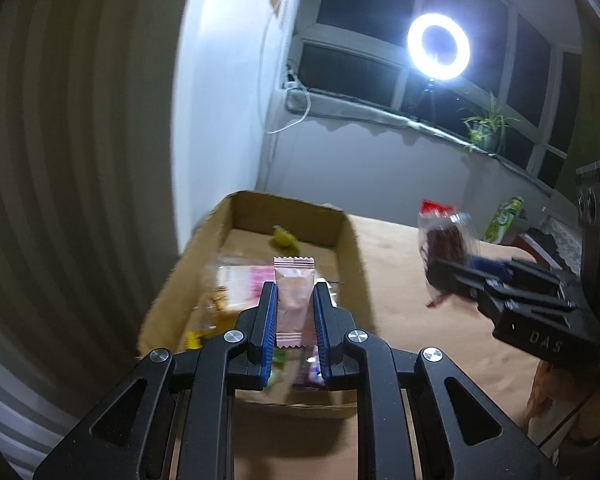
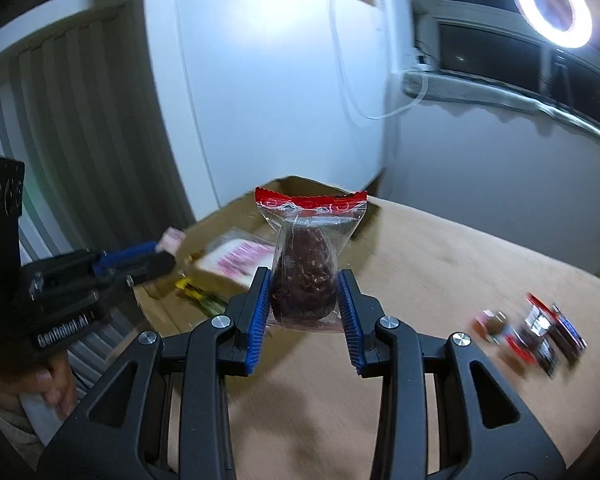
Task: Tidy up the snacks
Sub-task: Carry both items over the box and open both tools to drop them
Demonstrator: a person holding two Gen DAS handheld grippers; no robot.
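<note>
Left gripper: the left gripper (image 1: 295, 316) has its blue pads pinched on a pink wrapped snack (image 1: 294, 300), held upright, hovering over the near half of the cardboard box (image 1: 348, 248).
Right gripper: the right gripper (image 2: 304, 304) is clamped on a clear red-topped packet (image 2: 306, 268) with a dark brown treat inside, red seal at twelve o'clock.
Box: open-topped, already holding a pink-printed pack (image 1: 240, 280) and a yellow piece (image 1: 284, 237) near its far wall.
Relative places: from the left wrist view the right gripper sits at three o'clock, apart from the box rim, over bare table (image 1: 400, 272).
Leftovers: a small blurred cluster of red and dark snacks (image 2: 532, 328) waits on the table at four o'clock in the right wrist view.
Step in hand, as I read it: carrying both snacks to the box.
How to do it well: bring each packet fully past the rim, lower it close to the contents, then let go; stagger the two drops so the grippers don't bump.
</note>
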